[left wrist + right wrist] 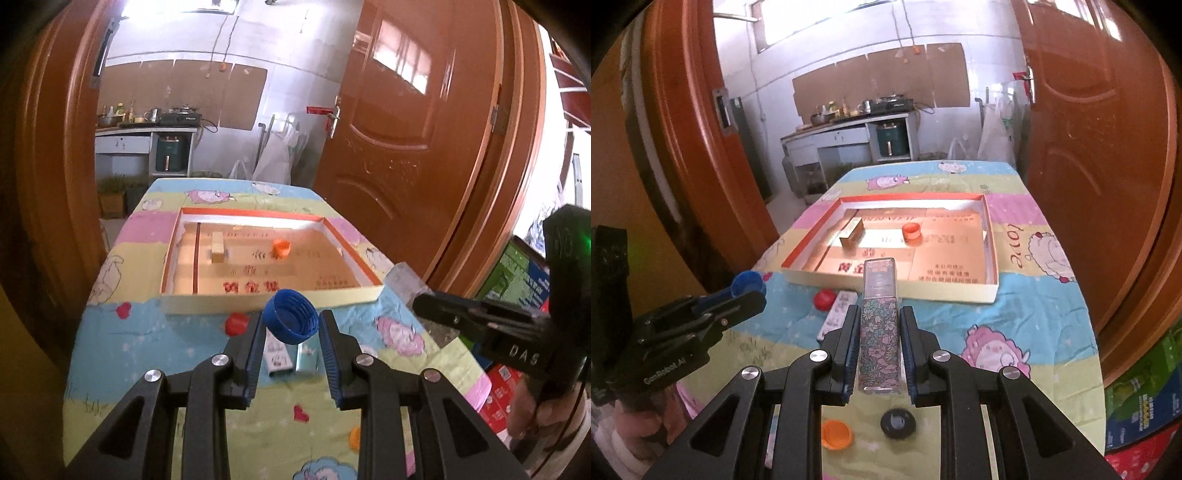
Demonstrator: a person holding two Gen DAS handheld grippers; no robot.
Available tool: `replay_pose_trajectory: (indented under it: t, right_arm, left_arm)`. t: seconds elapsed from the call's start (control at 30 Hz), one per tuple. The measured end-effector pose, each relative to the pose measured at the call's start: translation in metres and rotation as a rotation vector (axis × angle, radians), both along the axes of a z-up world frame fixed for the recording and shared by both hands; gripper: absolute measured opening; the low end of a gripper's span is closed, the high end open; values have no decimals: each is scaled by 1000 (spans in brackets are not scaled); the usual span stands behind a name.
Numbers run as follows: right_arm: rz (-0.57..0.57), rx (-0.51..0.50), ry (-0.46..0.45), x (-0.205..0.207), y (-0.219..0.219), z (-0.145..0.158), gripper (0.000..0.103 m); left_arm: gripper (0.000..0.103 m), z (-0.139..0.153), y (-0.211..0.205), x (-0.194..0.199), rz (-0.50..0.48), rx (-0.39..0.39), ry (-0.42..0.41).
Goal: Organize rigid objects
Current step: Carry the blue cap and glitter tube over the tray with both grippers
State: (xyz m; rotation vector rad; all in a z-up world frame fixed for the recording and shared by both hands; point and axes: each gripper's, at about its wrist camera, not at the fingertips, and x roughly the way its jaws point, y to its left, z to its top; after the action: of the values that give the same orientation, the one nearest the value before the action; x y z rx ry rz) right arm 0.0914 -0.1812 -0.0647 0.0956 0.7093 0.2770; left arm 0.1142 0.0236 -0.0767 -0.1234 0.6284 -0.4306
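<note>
Floral box [878, 332] between right tongs [878, 317], clamped

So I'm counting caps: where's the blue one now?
The blue cap is held in the left tongs, above the cloth just short of the tray's near wall, with the red cap on its left.

Daylight poured in from a high window [798, 22] behind the kitchen, blown out to white in both of my views. The glossy orange door [402, 122] mirrored bright window panes. The box tray [364, 271] floor shone with warm glare, its printing smeared by blur. Fisheye bending curved the door frames, and the corners fell into black vignette.
</note>
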Motion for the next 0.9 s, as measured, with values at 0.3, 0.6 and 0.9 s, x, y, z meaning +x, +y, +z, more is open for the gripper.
replay_pose_trajectory:
  t: [0.3,0.6,0.9]
  right_arm:
    - [-4,28,5,28,-7,7,21]
    - [-20,50,22,60,-22,7,21]
    - [-31,63,43,93,-34,4,21]
  left_arm:
    - [30,14,-13,30,-2,-1,0]
    - [30,20,-28,66,-10,8,18]
    - [30,18,-41,104,-19,27,39]
